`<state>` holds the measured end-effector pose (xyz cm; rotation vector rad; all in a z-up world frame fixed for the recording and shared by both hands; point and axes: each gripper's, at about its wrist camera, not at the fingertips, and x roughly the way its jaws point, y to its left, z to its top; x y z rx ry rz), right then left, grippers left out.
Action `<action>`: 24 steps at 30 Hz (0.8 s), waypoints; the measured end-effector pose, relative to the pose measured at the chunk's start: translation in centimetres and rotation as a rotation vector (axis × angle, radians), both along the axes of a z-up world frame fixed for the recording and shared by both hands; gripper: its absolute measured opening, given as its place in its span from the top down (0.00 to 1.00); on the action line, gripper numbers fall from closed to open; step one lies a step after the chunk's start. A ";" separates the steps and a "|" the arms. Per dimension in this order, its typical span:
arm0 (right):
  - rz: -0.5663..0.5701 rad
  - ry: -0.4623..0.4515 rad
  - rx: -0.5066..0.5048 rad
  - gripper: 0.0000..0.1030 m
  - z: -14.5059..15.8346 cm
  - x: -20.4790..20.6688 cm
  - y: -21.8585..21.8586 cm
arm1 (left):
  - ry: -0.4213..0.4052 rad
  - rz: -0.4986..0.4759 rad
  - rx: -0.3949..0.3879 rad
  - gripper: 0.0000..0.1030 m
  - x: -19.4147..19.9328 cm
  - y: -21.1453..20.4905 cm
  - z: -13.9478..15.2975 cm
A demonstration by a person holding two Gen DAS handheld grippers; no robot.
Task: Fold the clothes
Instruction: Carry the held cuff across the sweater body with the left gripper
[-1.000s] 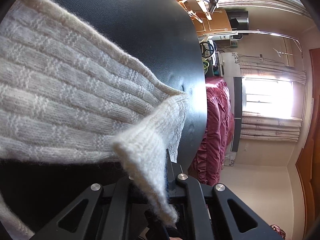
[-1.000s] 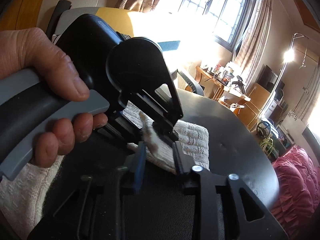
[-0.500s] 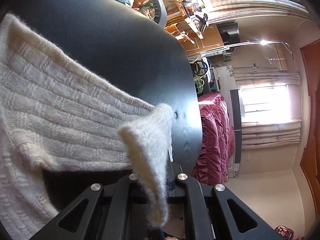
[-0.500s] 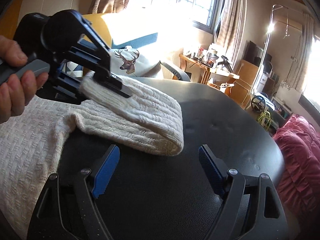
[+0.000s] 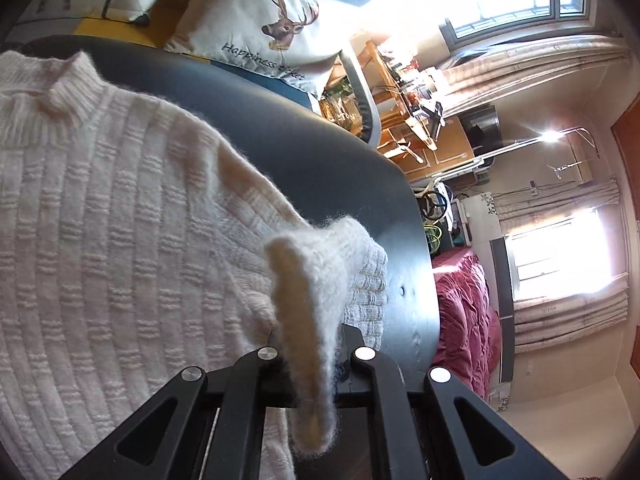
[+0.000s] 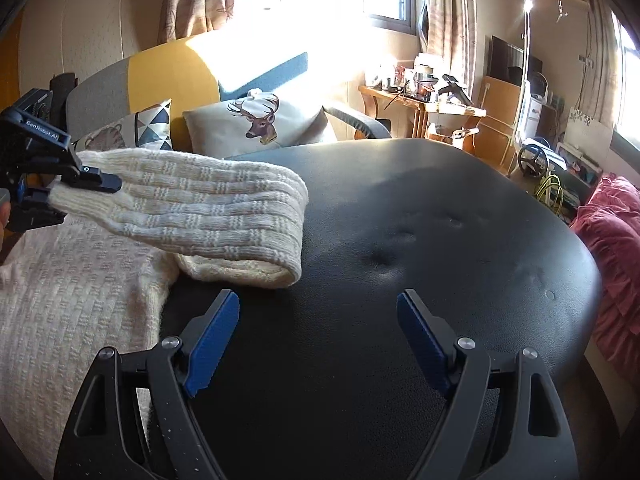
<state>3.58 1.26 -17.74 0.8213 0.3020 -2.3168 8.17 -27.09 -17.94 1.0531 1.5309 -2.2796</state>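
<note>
**Left gripper pinches the sleeve cuff; right gripper hangs empty over the bench**

Your cream knit sweater (image 6: 60,304) lies spread on the black padded bench (image 6: 440,240), its body on the bench's left part as your right wrist camera sees it. One sleeve (image 6: 216,208) is doubled back on itself: the lower layer rests on the bench, the upper layer rises from the fold toward the sweater's body, and the cuff (image 5: 308,300) at its end is off the surface.

Your left gripper (image 6: 86,184) is clenched on that cuff. In the left wrist view the ribbed edge stands upright between the two black fingers and a fuzzy flap droops past them toward the camera. The gripper holds the cuff above the sweater's body, with the collar (image 5: 76,84) at the far side of the garment.

Your right gripper (image 6: 318,336) is released, its blue-padded fingers (image 6: 212,336) spread wide with nothing between them. It hovers over bare bench just in front of the sleeve's fold; the left pad is near the sweater's edge but apart from it.

Behind the bench sits a sofa (image 6: 172,80) with a deer-print cushion (image 6: 256,120).
</note>
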 end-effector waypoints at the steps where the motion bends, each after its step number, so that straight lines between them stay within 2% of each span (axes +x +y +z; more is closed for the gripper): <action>1: 0.005 0.000 0.000 0.19 0.1 0.1 -0.2 | -0.005 0.014 -0.001 0.93 0.7 -0.3 -0.1; 8: 0.041 0.012 -0.005 0.19 1.4 1.1 -1.4 | -0.074 0.048 -0.122 0.93 4.0 -1.0 0.0; 12: 0.051 0.014 -0.011 0.19 2.0 1.4 -1.9 | -0.111 0.076 -0.224 0.93 6.4 -1.6 0.3; 24: 0.114 0.014 0.025 0.19 2.0 3.5 -4.4 | -0.129 0.244 -0.234 0.93 15.4 -6.5 0.5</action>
